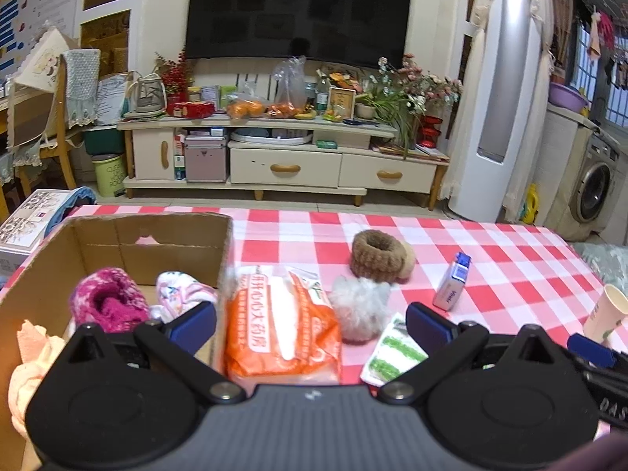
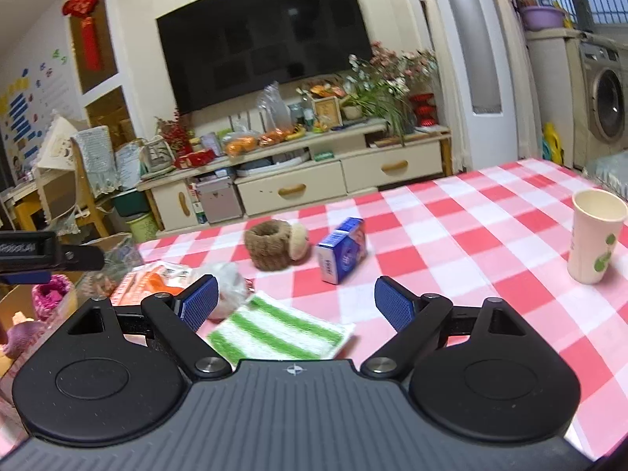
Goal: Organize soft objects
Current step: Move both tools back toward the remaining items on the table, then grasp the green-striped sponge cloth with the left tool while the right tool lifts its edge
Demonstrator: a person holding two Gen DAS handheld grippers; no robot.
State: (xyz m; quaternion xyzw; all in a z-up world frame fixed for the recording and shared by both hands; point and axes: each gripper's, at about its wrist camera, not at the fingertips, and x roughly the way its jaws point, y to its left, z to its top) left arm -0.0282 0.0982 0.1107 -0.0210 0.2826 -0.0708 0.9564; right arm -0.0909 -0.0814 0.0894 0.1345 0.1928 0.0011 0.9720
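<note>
we're holding the left gripper (image 1: 310,324) with its jaws spread wide and nothing between them, hovering over the orange packet (image 1: 280,327) that's lying right against the cardboard box (image 1: 35,274) at 9 o'clock. inside the box a magenta knit sock (image 1: 106,302), a floral cloth (image 1: 180,292) and a peach cloth (image 1: 29,357) are already sitting. the fluffy white pompom (image 1: 359,308) is touching the packet's right edge, with the brown scrunchie (image 1: 378,257) just past it at 12 o'clock. our right gripper (image 2: 294,302) is also wide apart and empty, hanging above the green striped cloth (image 2: 274,333). crowding the checkered tablecloth (image 2: 471,243): a blue box (image 2: 343,249) at 1 o'clock and a paper cup (image 2: 594,235) at 3 o'clock.
</note>
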